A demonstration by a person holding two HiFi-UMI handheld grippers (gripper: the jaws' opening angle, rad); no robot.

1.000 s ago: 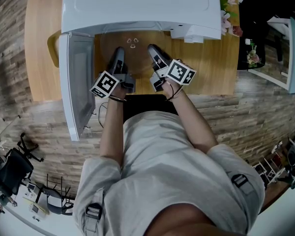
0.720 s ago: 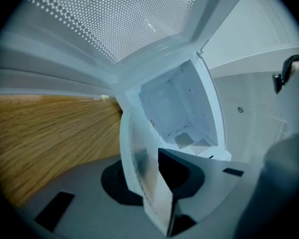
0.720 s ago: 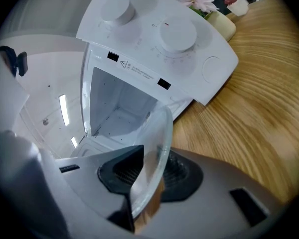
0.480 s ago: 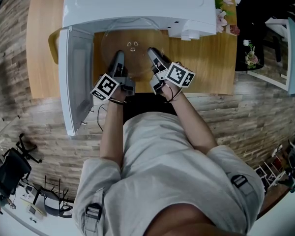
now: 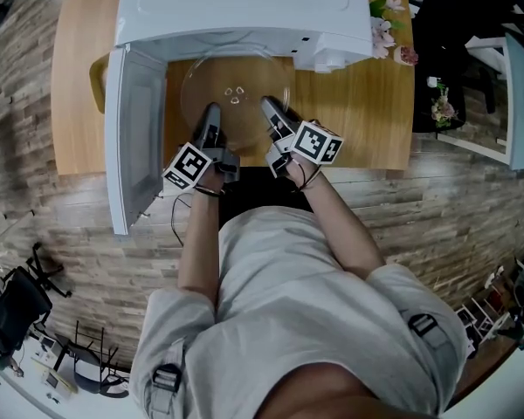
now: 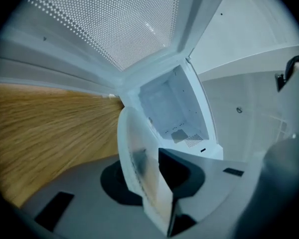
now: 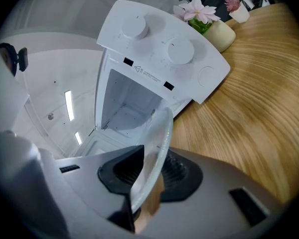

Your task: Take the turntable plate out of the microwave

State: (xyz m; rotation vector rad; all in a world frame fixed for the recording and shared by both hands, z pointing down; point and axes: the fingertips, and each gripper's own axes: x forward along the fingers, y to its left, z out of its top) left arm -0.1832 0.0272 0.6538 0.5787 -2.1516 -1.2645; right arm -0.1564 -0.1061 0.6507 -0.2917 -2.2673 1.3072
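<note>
Turntable plate, clamped at its near rim between the jaws of left gripper and right gripper, hangs at the open microwave mouth over a wooden table.

- Left gripper: jaws clamped on the rim of the clear glass plate, which stands edge-on between the dark pads.
- Microwave: cavity open beyond the plate.
- Perforated door: upper frame.
- Wooden table: at left.

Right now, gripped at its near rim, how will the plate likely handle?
The plate looks like clear glass: probably stiff, fragile and heavy for its size. The left hand-held gripper and right hand-held gripper pinch only its near rim, so it may tilt or slip on the smooth surface.
</note>
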